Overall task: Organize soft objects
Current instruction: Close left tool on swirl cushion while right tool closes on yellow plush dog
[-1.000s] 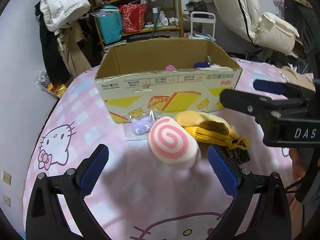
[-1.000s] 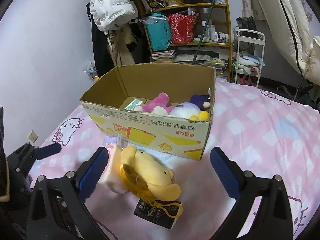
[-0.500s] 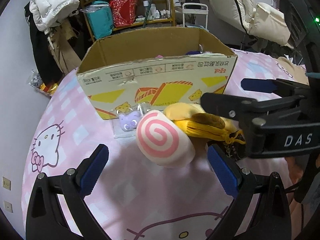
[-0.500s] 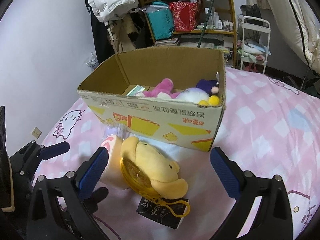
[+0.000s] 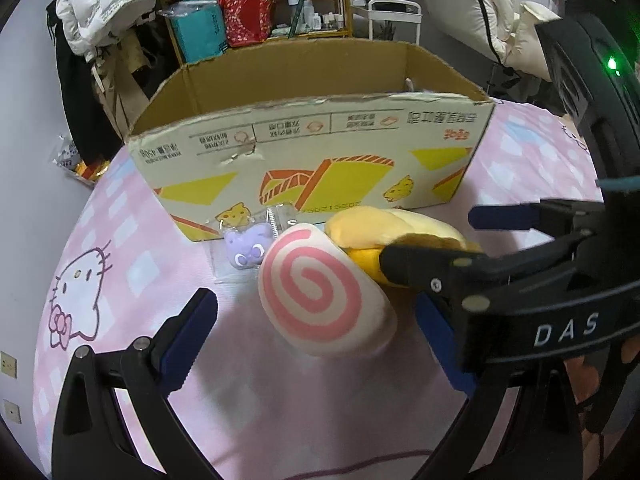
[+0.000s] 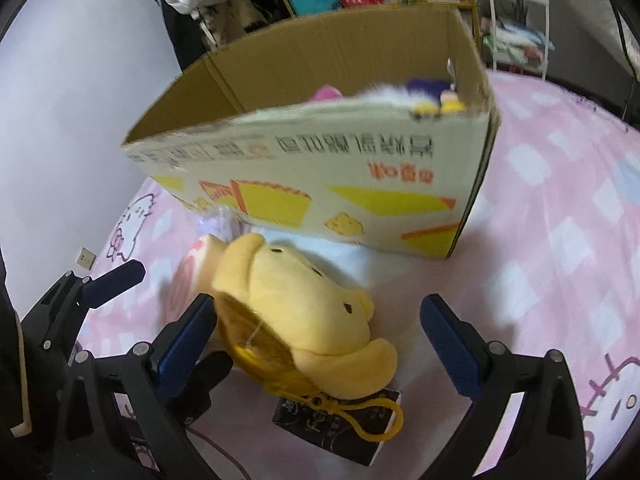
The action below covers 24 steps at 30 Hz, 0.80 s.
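Pink-swirl roll (image 5: 320, 292): lies on the bedsheet (image 5: 120, 248) between the spread fingers of the left gripper (image 5: 316, 340), touching neither.
Purple toy (image 5: 246, 246): in a clear packet, ahead and left of the left gripper, against the box.
Cardboard box (image 5: 312, 152): straight ahead of both grippers, soft toys peeking over its rim.
Yellow plush (image 6: 296, 312): touches the roll's right side, sits between the wide-apart fingers of the right gripper (image 6: 320, 344), nearer its left finger.
Black card (image 6: 340, 428): under the plush's yellow loop (image 6: 376, 420), close to the right gripper.
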{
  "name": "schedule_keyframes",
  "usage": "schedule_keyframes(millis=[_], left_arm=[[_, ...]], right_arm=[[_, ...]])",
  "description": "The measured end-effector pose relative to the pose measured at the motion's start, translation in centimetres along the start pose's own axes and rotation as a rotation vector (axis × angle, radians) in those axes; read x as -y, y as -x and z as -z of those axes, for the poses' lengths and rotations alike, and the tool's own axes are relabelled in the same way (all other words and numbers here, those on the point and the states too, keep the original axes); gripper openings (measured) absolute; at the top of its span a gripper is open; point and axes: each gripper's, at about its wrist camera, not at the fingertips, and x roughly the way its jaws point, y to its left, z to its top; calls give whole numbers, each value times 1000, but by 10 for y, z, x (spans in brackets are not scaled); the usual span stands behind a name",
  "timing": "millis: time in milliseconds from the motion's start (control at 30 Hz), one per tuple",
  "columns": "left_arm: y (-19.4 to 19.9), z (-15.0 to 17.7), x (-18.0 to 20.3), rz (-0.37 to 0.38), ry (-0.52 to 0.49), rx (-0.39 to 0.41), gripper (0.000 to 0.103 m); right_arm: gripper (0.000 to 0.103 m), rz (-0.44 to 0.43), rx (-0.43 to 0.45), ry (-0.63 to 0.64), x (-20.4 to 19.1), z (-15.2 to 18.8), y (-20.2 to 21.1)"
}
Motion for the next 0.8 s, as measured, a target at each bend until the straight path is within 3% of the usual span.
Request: schedule_keyframes(millis=[233,333,467,567,800], left_arm=[[-18,0,-4,-31,9,-17,96],[-17,-1,-4,-10,14,-17,79],[-17,2,-2,16,1,-28,61],[-13,2,-4,26,11,-23,56],[-6,5,-11,28,48,-26,50]], right_arm=[[103,-57,-20,-63,10,-1,-8],[103,-70,-25,-64,9,-1,-8],[96,-90,-58,-67,8,-1,-14],[86,-86,-42,-49,2,-1,-10],[72,-96,-39,-46,1,-2,-7]])
